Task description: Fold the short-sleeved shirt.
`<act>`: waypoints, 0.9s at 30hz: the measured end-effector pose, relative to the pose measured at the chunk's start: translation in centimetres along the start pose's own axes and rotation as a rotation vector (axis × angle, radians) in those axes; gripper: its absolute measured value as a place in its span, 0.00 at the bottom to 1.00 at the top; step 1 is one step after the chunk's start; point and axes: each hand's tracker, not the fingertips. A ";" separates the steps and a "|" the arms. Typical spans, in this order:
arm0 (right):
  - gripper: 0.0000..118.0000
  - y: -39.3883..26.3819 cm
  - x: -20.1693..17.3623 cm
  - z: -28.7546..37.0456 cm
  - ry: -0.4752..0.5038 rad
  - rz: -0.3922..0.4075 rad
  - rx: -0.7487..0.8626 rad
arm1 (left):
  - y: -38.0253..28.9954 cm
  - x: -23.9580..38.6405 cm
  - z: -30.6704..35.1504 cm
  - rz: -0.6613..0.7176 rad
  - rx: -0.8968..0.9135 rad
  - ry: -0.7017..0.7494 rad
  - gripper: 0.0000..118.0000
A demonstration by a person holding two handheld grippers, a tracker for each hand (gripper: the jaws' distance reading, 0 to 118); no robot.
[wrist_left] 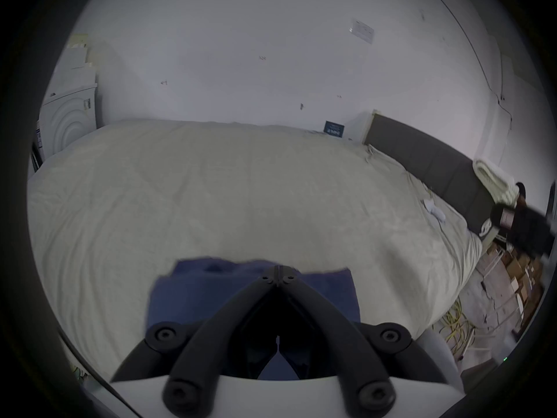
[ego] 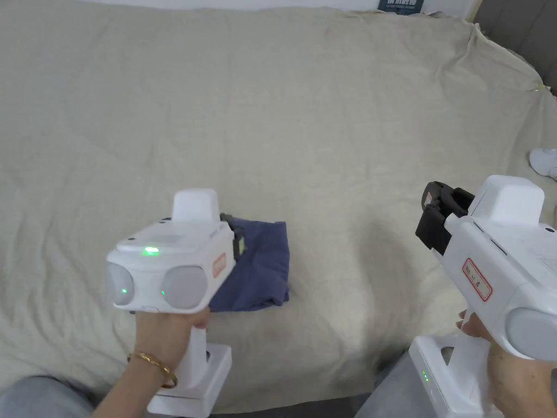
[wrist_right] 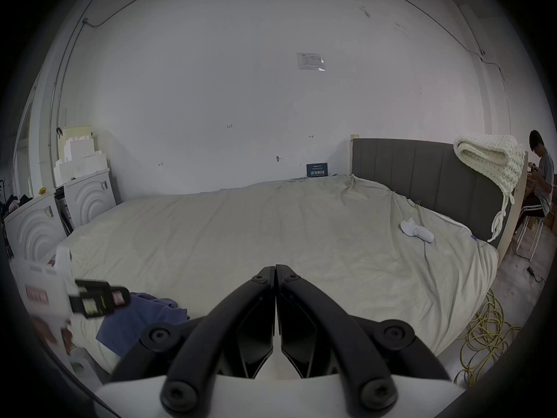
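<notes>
The blue short-sleeved shirt (ego: 261,266) lies folded into a small rectangle near the front edge of the bed (ego: 299,136). My left gripper (ego: 238,240) hovers over the shirt's left part. In the left gripper view its jaws (wrist_left: 278,269) meet tip to tip above the shirt (wrist_left: 211,292) with no cloth between them. My right gripper (ego: 431,211) is held in the air well to the right of the shirt. Its jaws (wrist_right: 275,269) are shut and empty over bare sheet. The right gripper view has the shirt (wrist_right: 135,319) at lower left, under the left gripper (wrist_right: 99,299).
A beige sheet covers the bed. A small white device (wrist_right: 417,233) lies near the right edge by the grey headboard (wrist_right: 422,177), which carries a knit blanket (wrist_right: 488,154). Yellow cable (wrist_right: 488,334) lies on the floor. A person (wrist_right: 542,171) sits far right. White appliances (wrist_right: 87,195) stand left.
</notes>
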 end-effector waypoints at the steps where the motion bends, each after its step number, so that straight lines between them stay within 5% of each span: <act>1: 0.00 -0.1 0.1 0.0 -0.001 0.002 -0.004 | -0.8 0.7 -0.7 -0.021 -0.014 -0.013 0.00; 21: 0.00 -1.1 2.7 0.1 -0.062 -0.023 -0.043 | -2.6 5.9 -7.8 -0.133 -0.155 0.096 0.00; 27: 0.00 -0.3 1.2 0.3 -0.036 -0.013 -0.031 | 2.1 4.6 -4.6 0.037 -0.088 -0.052 0.00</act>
